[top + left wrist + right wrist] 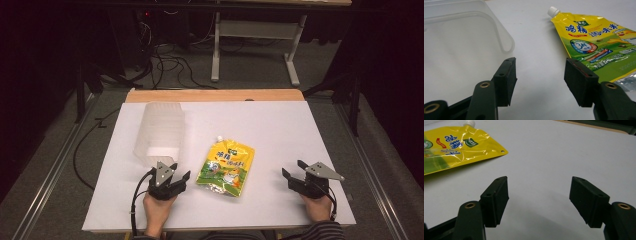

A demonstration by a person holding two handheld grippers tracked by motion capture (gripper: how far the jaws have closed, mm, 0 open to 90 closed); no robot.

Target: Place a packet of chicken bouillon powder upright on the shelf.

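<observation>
- Yellow-and-green spouted foil pouch, printed with blue characters and capped with a small white screw top, is seen lying flat on the white counter, between the two grippers and apart from both.
- Nothing has yet been grasped: the pouch is untouched, and the translucent white ribbed plastic tub, lying on its side just beyond the left gripper, holds nothing that can be made out.
- The left gripper is held low over the counter with its fingers parted about halfway; only bare counter is seen between them, with the tub's rim to one side and the pouch's edge to the other.
- The right gripper is rested near the counter's right edge, well apart from the pouch, its fingers spread wide and empty.
- The work is judged to be at its very start: the reach, the grasp and, probably, the placing of the pouch into the tub are all left to be done.
</observation>
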